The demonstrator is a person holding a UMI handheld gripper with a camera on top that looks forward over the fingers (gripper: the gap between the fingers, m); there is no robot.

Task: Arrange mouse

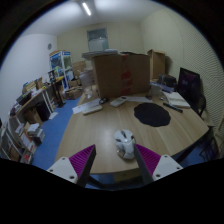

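The claw (pixel 112 160) hung spread above the near edge of a wooden table (pixel 95 125), its purple pads (pixel 83 160) well apart and pinching nothing. A white mouse (pixel 125 144) lay on the table just ahead of the fingers, roughly between them. Beyond it sat a round black mouse mat (pixel 152 114), with cardboard boxes (pixel 122 72) farther back.

A: What is the table (pixel 100 128) made of?
B: It looks like pale wood with a smooth, faintly shiny top. The mouse (pixel 125 144) on it seems to be light plastic with a glossy shell.
A: And beyond the mouse?
B: A round black mat (pixel 152 114), matt like cloth. Farther beyond stand brown cardboard boxes (pixel 122 72), dull and papery.
A: The claw (pixel 115 160)?
B: Its purple pads (pixel 82 159) look matt.
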